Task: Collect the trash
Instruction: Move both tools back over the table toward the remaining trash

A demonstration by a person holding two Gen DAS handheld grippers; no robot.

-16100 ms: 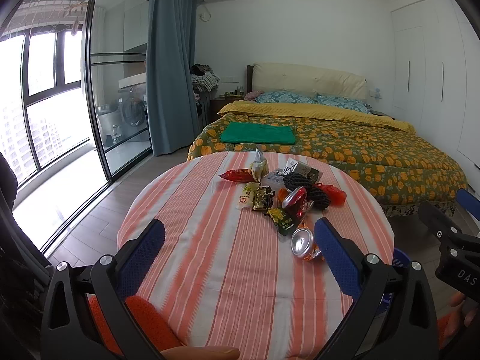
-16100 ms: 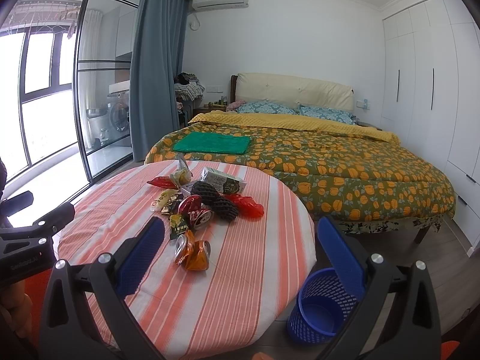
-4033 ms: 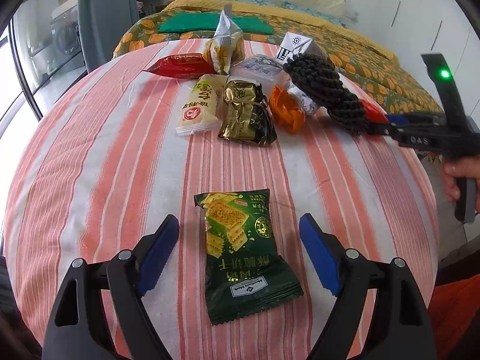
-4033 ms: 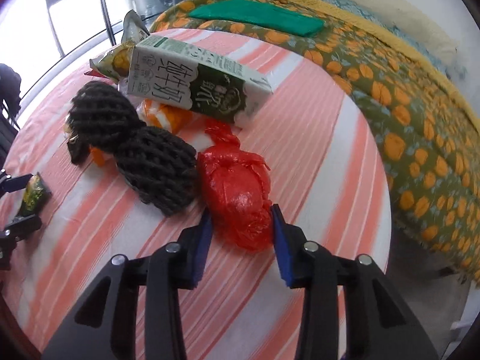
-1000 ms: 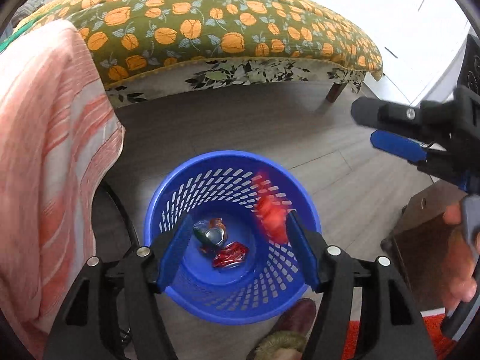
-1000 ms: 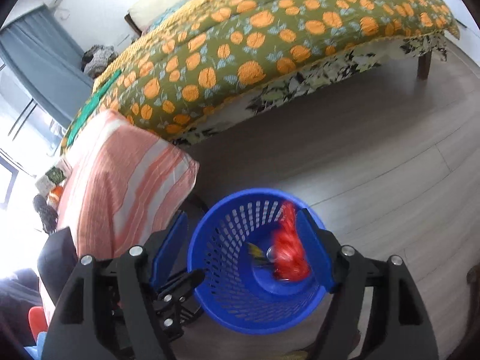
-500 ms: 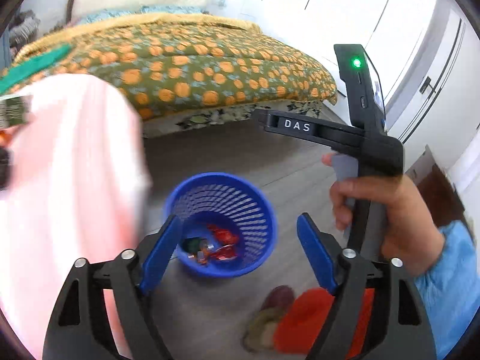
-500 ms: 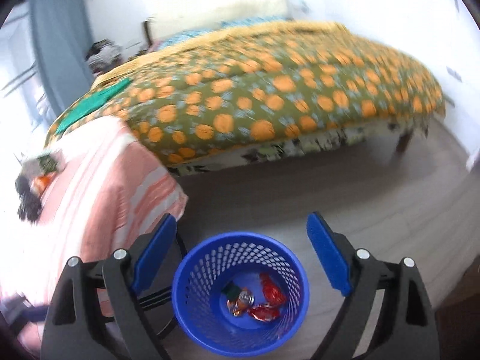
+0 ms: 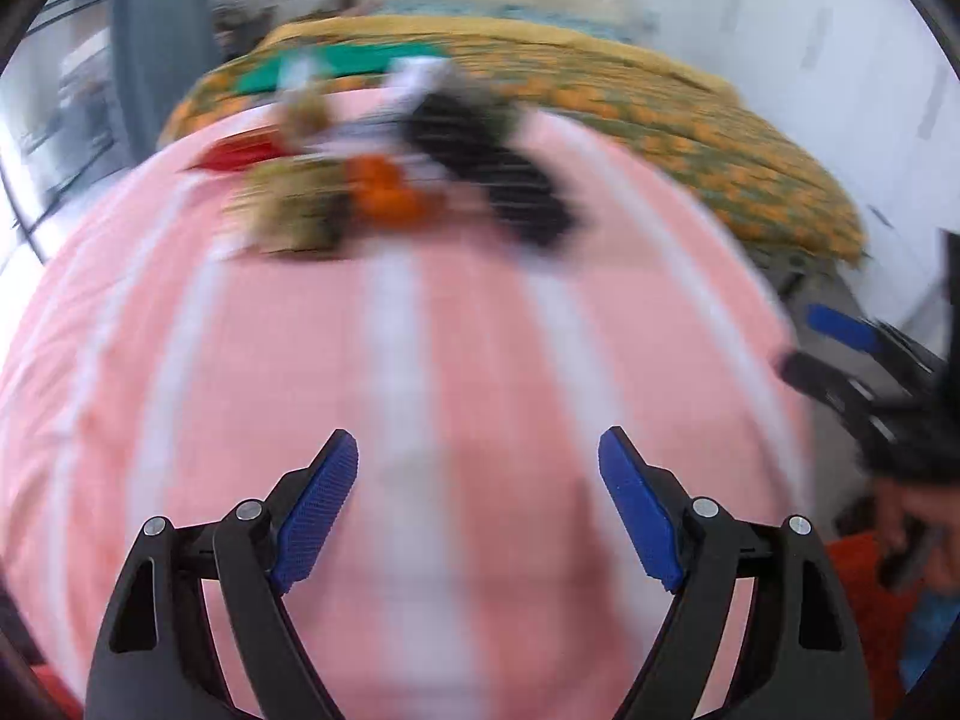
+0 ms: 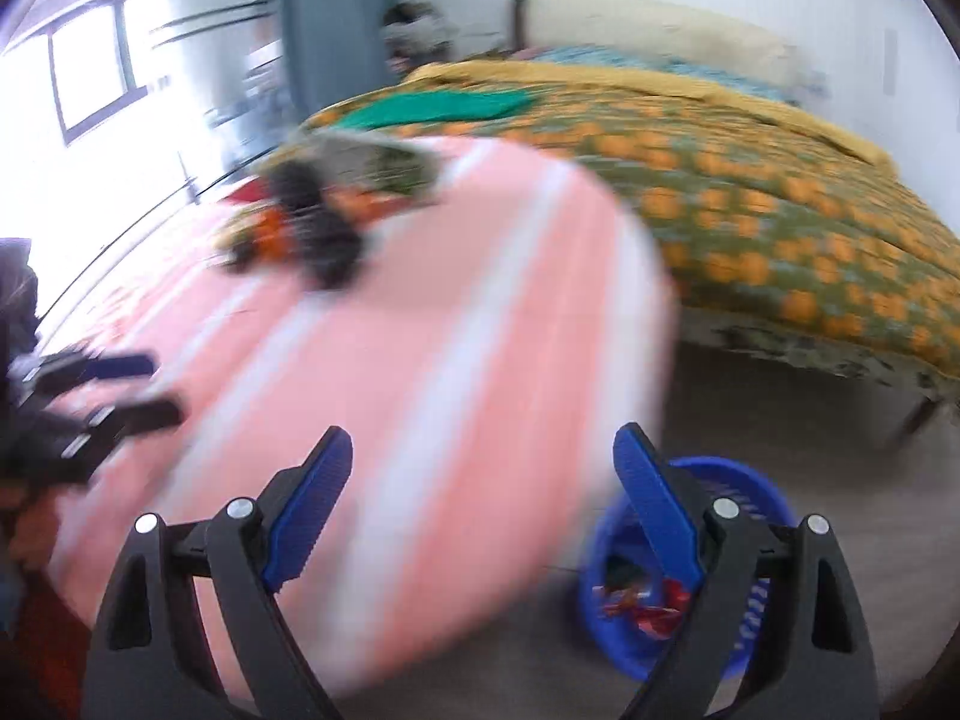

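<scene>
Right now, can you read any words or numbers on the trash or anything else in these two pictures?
No text can be read in either view; both pictures are smeared by motion.
Trash pile on the striped table: the wrappers may carry print, but it is too blurred to read.
Blue basket: no label shows, and the wrappers inside are too blurred.
Left gripper and right gripper: no readable marking.

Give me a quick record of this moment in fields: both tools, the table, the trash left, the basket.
left tool: open, nothing between its pads
right tool: open, nothing between its pads
table: round, pink and white striped cloth
trash pile: at the table's far side, blurred; black mesh, orange and red pieces
blue basket: on the floor beside the table, some red wrappers inside
picture quality: heavy motion blur
</scene>
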